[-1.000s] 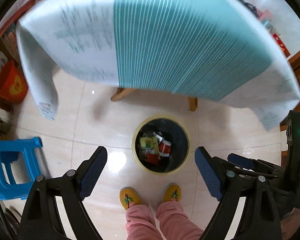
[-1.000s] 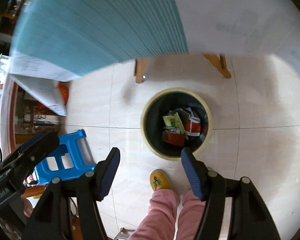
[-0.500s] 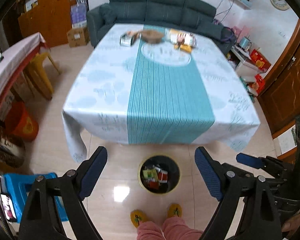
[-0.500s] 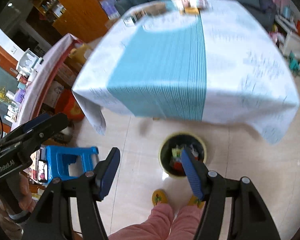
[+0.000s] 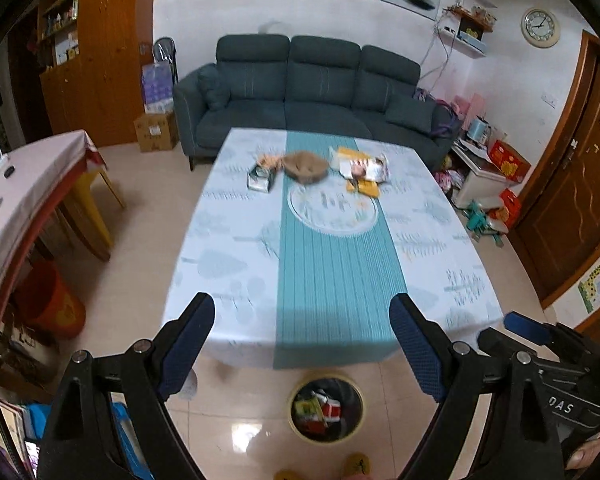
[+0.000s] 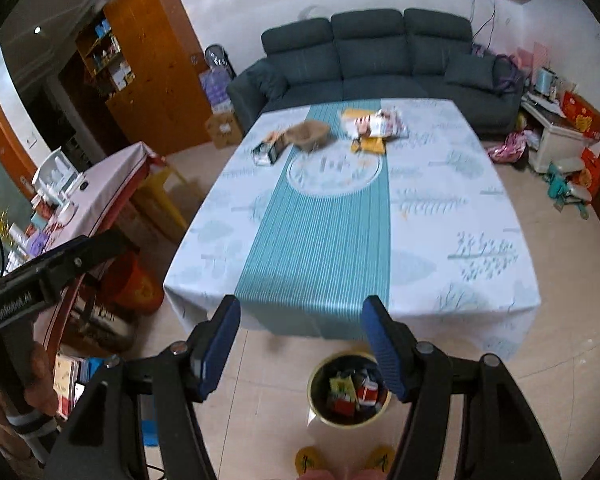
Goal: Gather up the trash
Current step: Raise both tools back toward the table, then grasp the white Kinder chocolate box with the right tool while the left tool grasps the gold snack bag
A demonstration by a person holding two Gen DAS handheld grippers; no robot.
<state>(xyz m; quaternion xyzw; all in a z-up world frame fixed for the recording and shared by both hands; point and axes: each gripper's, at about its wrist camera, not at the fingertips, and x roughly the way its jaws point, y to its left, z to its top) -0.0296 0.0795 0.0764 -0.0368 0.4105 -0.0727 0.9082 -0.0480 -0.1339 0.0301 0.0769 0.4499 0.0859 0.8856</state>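
Note:
Both grippers are held high at the near end of a table (image 5: 332,272) with a teal-striped cloth. My left gripper (image 5: 302,344) is open with nothing between its fingers. My right gripper (image 6: 302,344) is open and empty too. Below them on the floor stands a yellow-rimmed trash bin (image 5: 290,410) (image 6: 312,396) holding red and green wrappers. At the table's far end lie a crumpled brown paper wad (image 5: 304,166) (image 6: 306,134), a silver carton (image 5: 260,178) (image 6: 266,152) and a pile of white and yellow wrappers (image 5: 362,168) (image 6: 374,126).
A dark sofa (image 5: 312,88) stands behind the table. A side table with a pink cloth (image 5: 28,176), a yellow chair (image 6: 164,188) and an orange bucket (image 5: 52,308) crowd the left. Boxes (image 5: 508,160) and a wooden door (image 5: 572,184) are on the right. The person's yellow slippers (image 6: 308,460) stand by the bin.
Both grippers have risen from just over the bin and tilted up. The tabletop, its trash and the sofa have come into view, and the bin looks smaller. The jaws have not moved.

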